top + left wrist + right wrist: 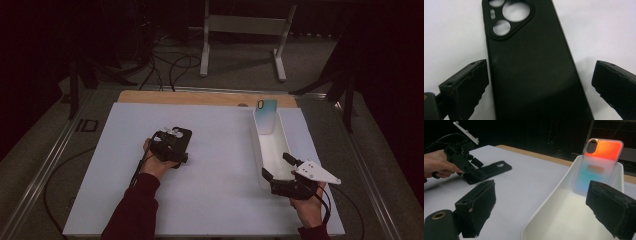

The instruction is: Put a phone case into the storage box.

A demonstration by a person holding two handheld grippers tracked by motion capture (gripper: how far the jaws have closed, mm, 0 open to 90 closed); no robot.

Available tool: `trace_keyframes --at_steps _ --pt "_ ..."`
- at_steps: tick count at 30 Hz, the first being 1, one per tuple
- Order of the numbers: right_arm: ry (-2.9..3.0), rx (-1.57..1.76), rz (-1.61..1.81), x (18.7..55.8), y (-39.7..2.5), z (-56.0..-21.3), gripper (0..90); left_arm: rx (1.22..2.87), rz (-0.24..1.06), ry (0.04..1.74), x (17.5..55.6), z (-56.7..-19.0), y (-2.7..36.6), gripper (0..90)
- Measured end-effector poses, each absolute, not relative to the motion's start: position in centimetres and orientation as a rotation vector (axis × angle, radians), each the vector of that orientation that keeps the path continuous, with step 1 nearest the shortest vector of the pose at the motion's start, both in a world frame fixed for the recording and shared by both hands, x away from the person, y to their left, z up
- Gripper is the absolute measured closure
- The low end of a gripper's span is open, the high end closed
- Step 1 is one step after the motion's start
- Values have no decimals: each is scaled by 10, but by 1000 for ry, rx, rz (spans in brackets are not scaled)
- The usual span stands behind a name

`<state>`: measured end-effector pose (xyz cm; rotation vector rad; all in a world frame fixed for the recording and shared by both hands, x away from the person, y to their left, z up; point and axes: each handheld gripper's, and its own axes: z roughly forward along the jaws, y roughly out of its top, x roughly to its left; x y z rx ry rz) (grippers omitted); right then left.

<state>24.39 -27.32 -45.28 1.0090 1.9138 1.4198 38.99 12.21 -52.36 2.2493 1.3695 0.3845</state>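
Note:
A black phone case (531,65) lies flat on the white mat, camera cut-outs away from me; in the high view the black phone case (181,135) sits left of centre. My left gripper (172,147) hovers over its near end, open, one jaw on each side of the case. A coloured phone case (266,116), orange at the top and teal below in the right gripper view (599,167), leans upright at the far end of a long white tray (262,150). My right gripper (276,167) is open at the tray's near end, straddling its rim.
The white mat (220,200) covers a wooden tabletop (200,97). A white metal stand (245,30) and loose cables (165,67) are on the floor beyond the table. The left gripper (461,157) also appears far left in the right gripper view.

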Motion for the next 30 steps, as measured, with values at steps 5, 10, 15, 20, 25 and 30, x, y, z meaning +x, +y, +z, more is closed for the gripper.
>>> trace_keyframes --at_steps 5,10,15,20,25,30 --pt "1906 1008 1419 244 -274 -452 89 2253 368 1395 391 -525 124 39" --pt "1904 1013 1417 244 -274 -452 90 2258 365 1385 391 -524 126 87" --pt "1904 1010 1416 244 -273 -452 90 2274 356 1380 391 -522 126 118" --pt "1904 1011 1419 244 -273 -453 90 2285 351 1366 390 -521 127 141" --pt "1902 1013 1417 244 -274 -452 90 2285 371 1347 389 -520 127 154" --pt "1900 1013 1419 244 -274 -452 91 2269 407 1334 387 -516 127 167"
